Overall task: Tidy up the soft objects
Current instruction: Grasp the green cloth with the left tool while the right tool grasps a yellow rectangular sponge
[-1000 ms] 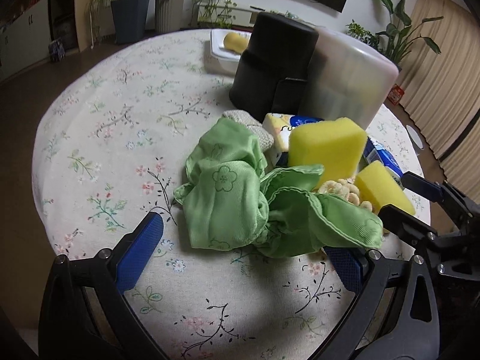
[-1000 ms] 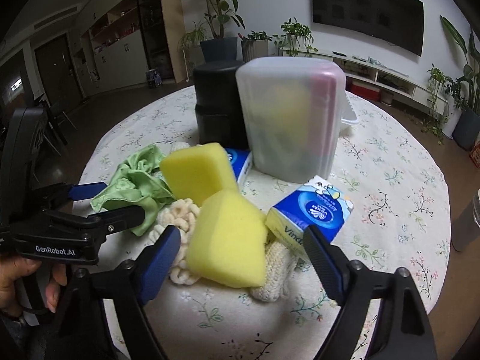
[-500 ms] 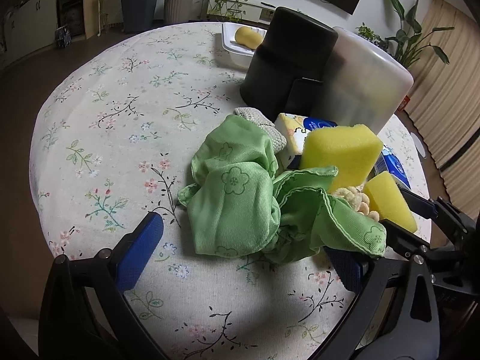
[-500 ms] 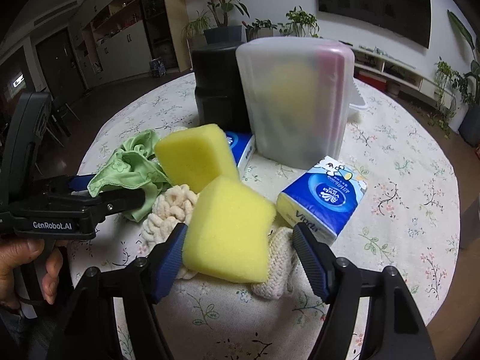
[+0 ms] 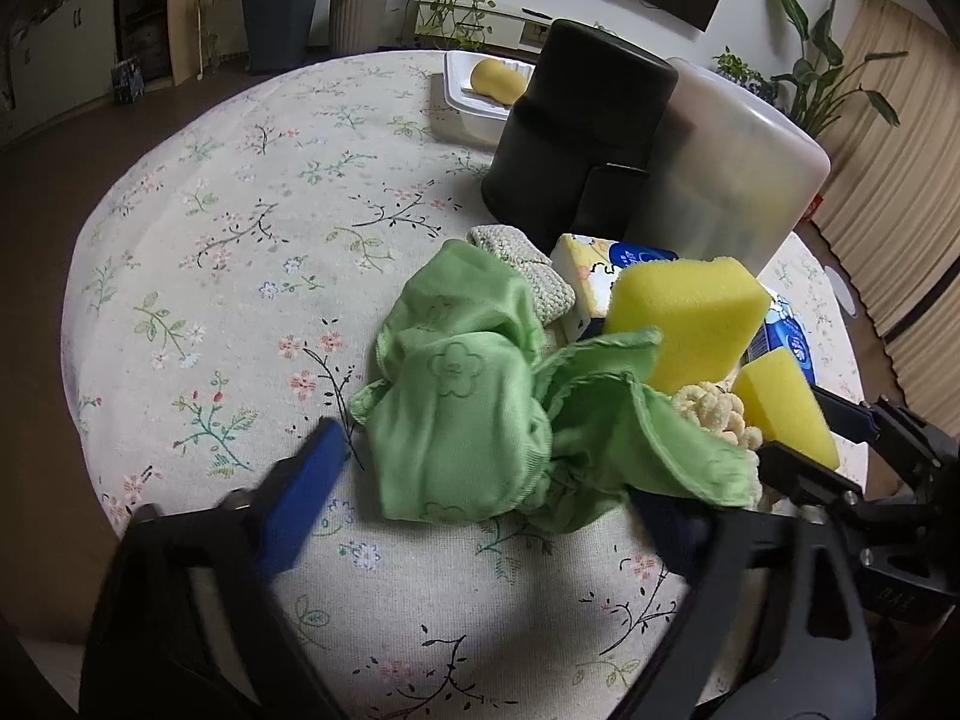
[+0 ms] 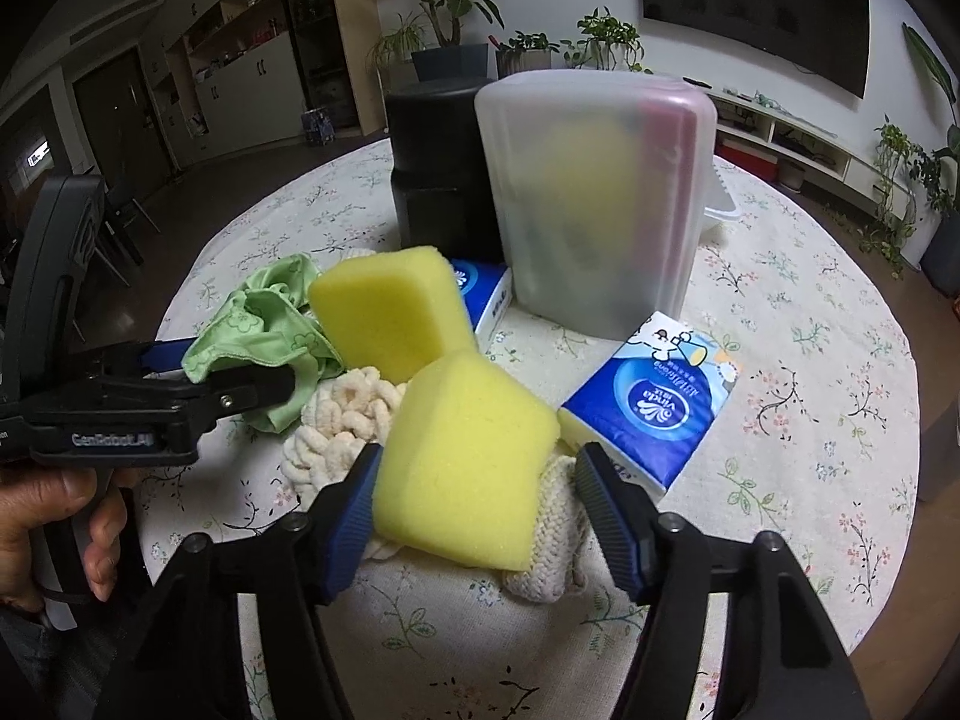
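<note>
A crumpled green cloth (image 5: 474, 414) lies on the floral tablecloth between the fingers of my open left gripper (image 5: 486, 498); it also shows in the right wrist view (image 6: 258, 330). My right gripper (image 6: 480, 498) straddles the near yellow sponge (image 6: 468, 474), its left pad touching the sponge and its right pad a little apart from it. A second yellow sponge (image 6: 390, 318) leans behind. A cream chenille cloth (image 6: 342, 420) and a knitted cream cloth (image 6: 552, 540) lie under the sponges.
A frosted plastic bin (image 6: 600, 204) and a black container (image 6: 432, 168) stand behind the pile. Two blue tissue packs (image 6: 654, 402) (image 6: 486, 294) lie by them. A white tray (image 5: 474, 96) with a yellow sponge sits at the far side.
My right gripper's fingers have narrowed around the near yellow sponge. My left gripper has moved in closer around the green cloth and its fingers have narrowed.
</note>
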Tool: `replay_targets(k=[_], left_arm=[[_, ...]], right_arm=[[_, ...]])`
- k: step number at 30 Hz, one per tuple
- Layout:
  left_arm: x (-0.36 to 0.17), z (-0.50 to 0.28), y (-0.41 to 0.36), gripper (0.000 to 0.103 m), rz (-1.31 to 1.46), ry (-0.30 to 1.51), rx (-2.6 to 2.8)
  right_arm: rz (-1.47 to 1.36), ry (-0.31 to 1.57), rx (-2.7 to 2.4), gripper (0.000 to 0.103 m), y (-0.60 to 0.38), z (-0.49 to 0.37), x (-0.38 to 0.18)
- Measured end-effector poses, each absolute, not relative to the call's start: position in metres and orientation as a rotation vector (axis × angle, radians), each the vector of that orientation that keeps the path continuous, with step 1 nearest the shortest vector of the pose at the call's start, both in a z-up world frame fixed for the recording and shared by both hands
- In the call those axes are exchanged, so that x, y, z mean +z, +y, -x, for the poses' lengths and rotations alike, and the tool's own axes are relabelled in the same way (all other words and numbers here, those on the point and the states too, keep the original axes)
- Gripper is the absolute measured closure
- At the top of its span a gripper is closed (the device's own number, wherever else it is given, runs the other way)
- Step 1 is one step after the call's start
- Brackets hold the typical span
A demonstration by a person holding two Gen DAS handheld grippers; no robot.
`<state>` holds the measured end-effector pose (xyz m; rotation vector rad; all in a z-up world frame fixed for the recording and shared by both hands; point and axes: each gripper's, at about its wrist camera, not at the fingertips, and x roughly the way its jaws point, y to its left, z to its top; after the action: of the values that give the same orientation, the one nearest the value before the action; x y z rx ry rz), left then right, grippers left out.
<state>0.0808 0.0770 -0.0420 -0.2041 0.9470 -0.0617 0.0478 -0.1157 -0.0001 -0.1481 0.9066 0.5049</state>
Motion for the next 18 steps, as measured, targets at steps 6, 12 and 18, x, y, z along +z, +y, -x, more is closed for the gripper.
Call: replay_targets(k=[6, 12, 18], left_arm=[[-0.042, -0.079, 0.080, 0.058, 0.228, 0.932, -0.078], [-0.038, -0.075, 0.075, 0.073, 0.216, 0.912, -0.109], [-0.032, -0.067, 0.078, 0.076, 0.231, 0.879, -0.120]], right_arm=[[0.130, 0.913, 0.548, 0.054, -0.115, -0.046, 0.000], [0.071, 0.924, 0.571, 0.059, -0.121, -0.047, 0.001], [0.035, 0.928, 0.597, 0.062, -0.123, -0.044, 0.004]])
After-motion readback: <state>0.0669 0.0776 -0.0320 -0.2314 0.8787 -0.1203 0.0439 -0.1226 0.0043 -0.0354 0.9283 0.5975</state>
